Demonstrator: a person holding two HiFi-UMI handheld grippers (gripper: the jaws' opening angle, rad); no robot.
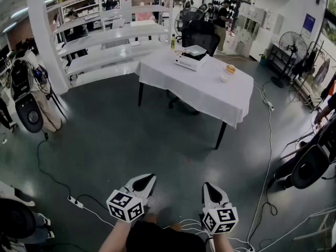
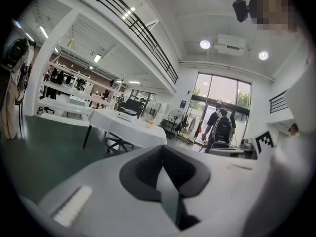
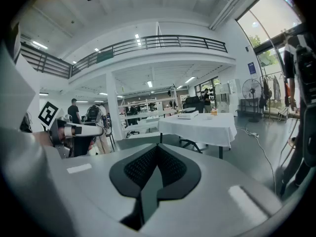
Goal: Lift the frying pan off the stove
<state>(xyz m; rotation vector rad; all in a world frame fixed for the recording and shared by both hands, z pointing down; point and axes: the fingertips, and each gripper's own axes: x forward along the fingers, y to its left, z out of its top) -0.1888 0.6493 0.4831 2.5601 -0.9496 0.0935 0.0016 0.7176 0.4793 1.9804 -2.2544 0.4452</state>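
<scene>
Though stove [image 1: 188,62] tops table [image 1: 210,94], pan heading unreadable.

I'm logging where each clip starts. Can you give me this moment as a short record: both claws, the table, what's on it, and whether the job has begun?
left claw: shut, empty
right claw: shut, empty
table: white cloth, across the floor, well ahead of both claws
stove: white box at the table's far end; what lies on top is too small to tell
other item: small, orange-topped, near the table's right edge
task: not begun; nothing touched
</scene>
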